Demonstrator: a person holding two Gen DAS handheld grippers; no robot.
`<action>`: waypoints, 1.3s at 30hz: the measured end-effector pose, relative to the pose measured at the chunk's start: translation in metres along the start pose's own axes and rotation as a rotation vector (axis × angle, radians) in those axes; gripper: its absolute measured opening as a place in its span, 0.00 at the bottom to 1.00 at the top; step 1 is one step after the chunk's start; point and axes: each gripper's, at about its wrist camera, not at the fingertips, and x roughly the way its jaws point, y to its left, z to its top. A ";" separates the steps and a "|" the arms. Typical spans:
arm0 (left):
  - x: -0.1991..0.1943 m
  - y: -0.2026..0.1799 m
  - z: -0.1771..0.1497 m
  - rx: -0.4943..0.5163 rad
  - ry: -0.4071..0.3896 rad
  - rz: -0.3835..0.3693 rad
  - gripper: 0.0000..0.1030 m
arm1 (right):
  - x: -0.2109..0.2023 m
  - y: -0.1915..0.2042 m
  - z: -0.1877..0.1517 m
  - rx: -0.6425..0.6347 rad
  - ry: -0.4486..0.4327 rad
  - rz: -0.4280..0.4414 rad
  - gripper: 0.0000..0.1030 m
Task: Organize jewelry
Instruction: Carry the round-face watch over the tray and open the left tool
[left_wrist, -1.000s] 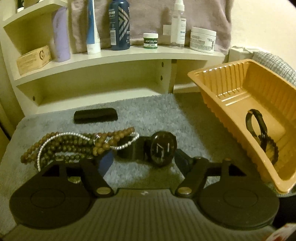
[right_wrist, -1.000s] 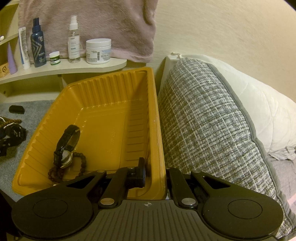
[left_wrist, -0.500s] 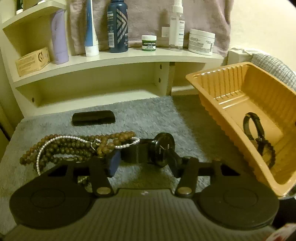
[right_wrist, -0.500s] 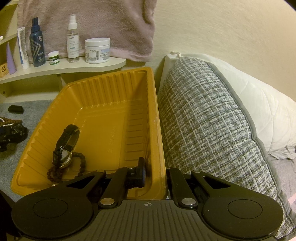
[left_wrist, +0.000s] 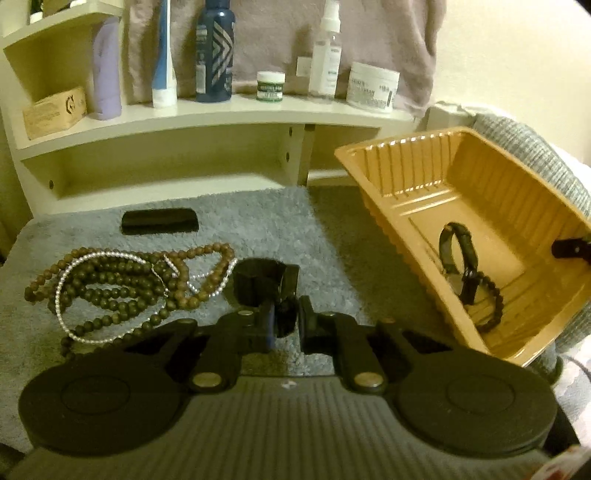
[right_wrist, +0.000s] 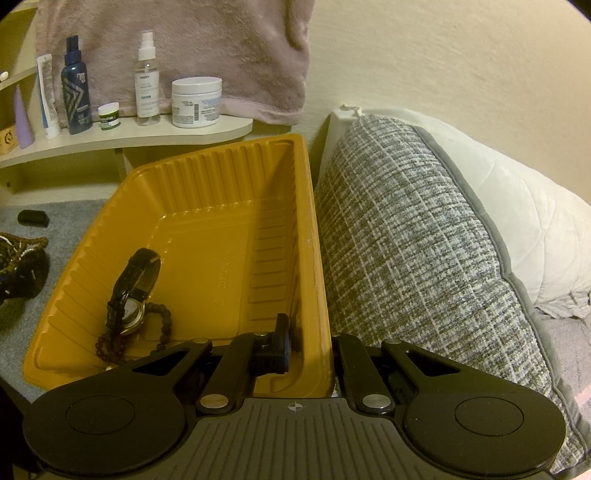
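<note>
My left gripper (left_wrist: 285, 325) is shut on a black watch (left_wrist: 264, 286), held on its edge just above the grey mat. Brown bead necklaces with a pearl strand (left_wrist: 125, 288) lie on the mat to its left. The orange tray (left_wrist: 402, 192) stands tilted at the right and holds another black watch (left_wrist: 456, 254) and a dark bead bracelet (left_wrist: 491, 299). My right gripper (right_wrist: 308, 349) is shut on the tray's right rim (right_wrist: 317, 295), one finger inside and one outside. The tray's watch (right_wrist: 135, 288) and bracelet (right_wrist: 162, 321) show in the right wrist view.
A small black case (left_wrist: 159, 220) lies at the back of the mat. A cream shelf (left_wrist: 207, 118) behind carries bottles, jars and a box. A grey woven cushion (right_wrist: 417, 251) presses against the tray's right side, with a white pillow (right_wrist: 524, 221) beyond.
My left gripper has closed on the black watch and turned it up onto its edge, lifting it slightly. The right gripper and the tray have stayed nearly still.
</note>
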 end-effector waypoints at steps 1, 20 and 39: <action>-0.002 -0.001 0.001 -0.002 -0.006 -0.005 0.10 | 0.000 0.000 0.000 0.000 0.000 -0.001 0.07; -0.007 -0.009 0.022 -0.024 -0.063 -0.062 0.09 | 0.000 0.001 0.000 0.003 0.002 -0.001 0.07; 0.039 -0.032 0.016 0.164 0.048 -0.032 0.13 | 0.000 0.000 0.000 0.008 0.006 0.000 0.07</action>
